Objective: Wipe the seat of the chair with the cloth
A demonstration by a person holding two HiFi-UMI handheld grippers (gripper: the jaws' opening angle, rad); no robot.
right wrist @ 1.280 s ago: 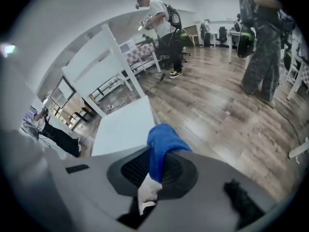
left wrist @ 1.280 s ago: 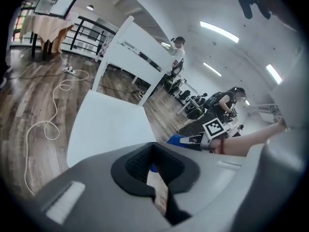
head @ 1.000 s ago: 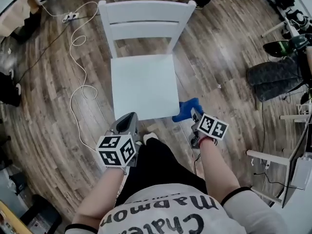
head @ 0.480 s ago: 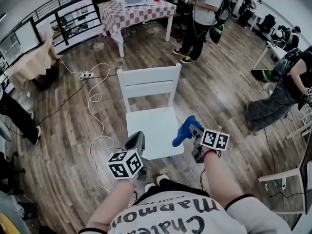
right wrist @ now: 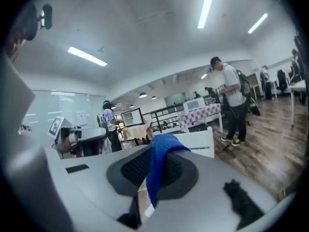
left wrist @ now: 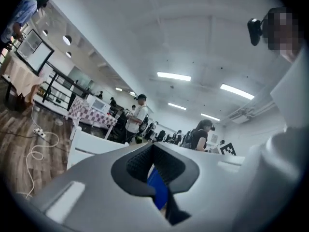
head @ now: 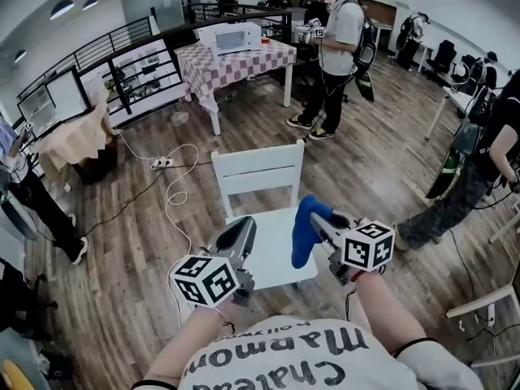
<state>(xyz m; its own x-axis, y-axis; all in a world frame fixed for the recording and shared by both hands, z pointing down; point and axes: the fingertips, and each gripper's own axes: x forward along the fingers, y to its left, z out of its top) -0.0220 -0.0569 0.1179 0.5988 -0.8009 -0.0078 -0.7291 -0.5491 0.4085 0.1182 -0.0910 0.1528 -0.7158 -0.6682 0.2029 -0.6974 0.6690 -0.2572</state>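
A white wooden chair (head: pixel 258 174) stands on the wood floor in front of me; its seat (head: pixel 271 258) is bare. My right gripper (head: pixel 319 222) is shut on a blue cloth (head: pixel 306 227), which hangs down over the seat's right edge. In the right gripper view the cloth (right wrist: pixel 160 163) drapes over the closed jaws, with the chair back (right wrist: pixel 198 142) behind. My left gripper (head: pixel 236 240) is shut and holds nothing, raised over the seat's front left. Its own view shows the chair back (left wrist: pixel 91 149) and a strip of the cloth (left wrist: pixel 157 190) beyond the jaws.
A white cable (head: pixel 174 195) and a power strip (head: pixel 162 162) lie on the floor left of the chair. Behind it stands a table with a checkered cover (head: pixel 236 59) and a microwave. One person (head: pixel 335 51) stands beyond the chair, another (head: pixel 481 157) at the right.
The head view has tilted up from the floor to the room. Both grippers have risen, and the right one has lifted the cloth from beside the seat's front corner to above its right edge.
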